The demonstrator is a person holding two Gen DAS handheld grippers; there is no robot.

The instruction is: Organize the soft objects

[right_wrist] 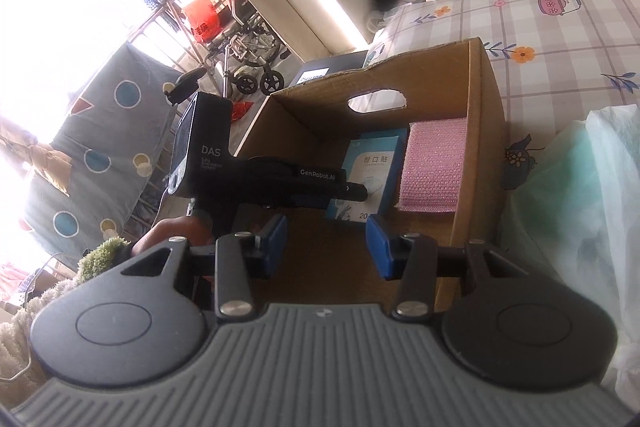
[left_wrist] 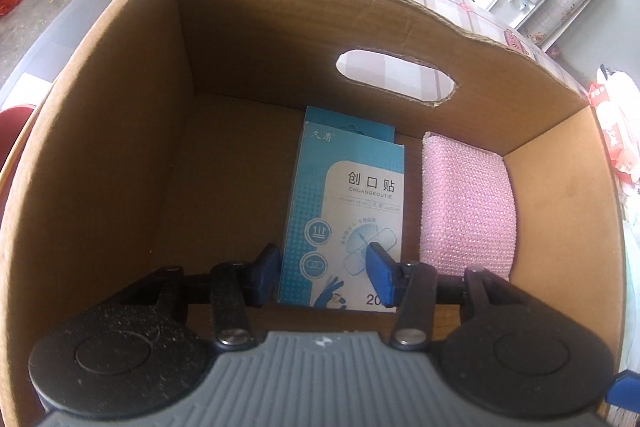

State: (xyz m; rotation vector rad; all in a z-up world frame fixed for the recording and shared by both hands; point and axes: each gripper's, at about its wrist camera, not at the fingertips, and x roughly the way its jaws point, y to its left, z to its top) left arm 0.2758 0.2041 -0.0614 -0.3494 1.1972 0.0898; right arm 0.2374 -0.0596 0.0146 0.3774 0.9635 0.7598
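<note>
Plasters box [left_wrist: 344, 211] is being released in the carton [left_wrist: 120, 163] beside the pink sponge [left_wrist: 466, 203]; left gripper [left_wrist: 324, 267] jaws stand parted, right gripper [right_wrist: 326, 247] jaws half-open and empty; withdrawal is needed next.

The left gripper [left_wrist: 324, 267], black-armed with blue pads on its fingers [left_wrist: 382, 273], points steeply downward. Its fingers stand apart, one on either side of what lies below, and neither blue pad visibly presses on anything. From the other side, its black body shows reaching in level from the left, and a bare hand [right_wrist: 172, 233] grips its handle from below, with only the knuckles showing. The right gripper [right_wrist: 326, 247], of the same build, tilts gently downward and hangs back, its blue-padded fingers [right_wrist: 378, 247] parted with nothing held between them.
</note>
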